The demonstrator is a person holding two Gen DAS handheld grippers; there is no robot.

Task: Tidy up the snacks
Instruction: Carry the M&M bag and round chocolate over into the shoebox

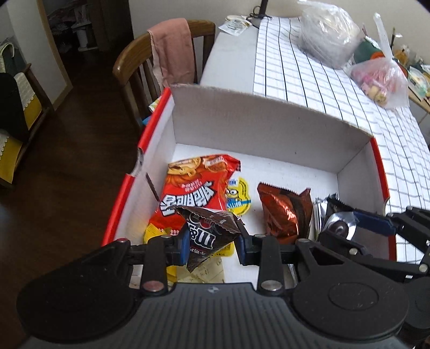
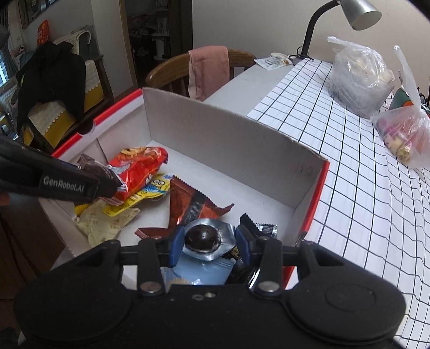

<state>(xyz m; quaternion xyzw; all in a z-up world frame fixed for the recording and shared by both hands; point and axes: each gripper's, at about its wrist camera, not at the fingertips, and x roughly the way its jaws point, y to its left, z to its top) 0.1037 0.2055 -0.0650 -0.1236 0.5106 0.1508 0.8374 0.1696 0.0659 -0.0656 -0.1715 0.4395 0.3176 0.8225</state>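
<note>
Left gripper [image 1: 212,243], fingers [image 1: 183,245] clamped on a dark brown M&M's packet [image 1: 207,233], held above the near-left part of a red-and-white cardboard box [image 1: 268,128] on the surface [image 1: 233,61]. Right gripper [image 2: 209,245], fingers [image 2: 175,245] closed on a silver pouch w/ dark round chocolate print [image 2: 204,239], over the box's near-right corner. Box floor carried a red Korean-lettered noodle-snack bag [image 1: 193,188] w/ a yellow Minions pack [image 1: 237,197] just beside and partly under it, a copper-red foil packet [image 1: 282,212] at centre, and a black-and-silver wrapper [image 2: 264,228] near the right wall. Beyond the box: grid-pattern cloth [image 2: 336,134], two clear plastic bags [image 2: 360,77], desk lamp [image 2: 360,12], and a wooden chair w/ pink towel [image 1: 173,51].
</note>
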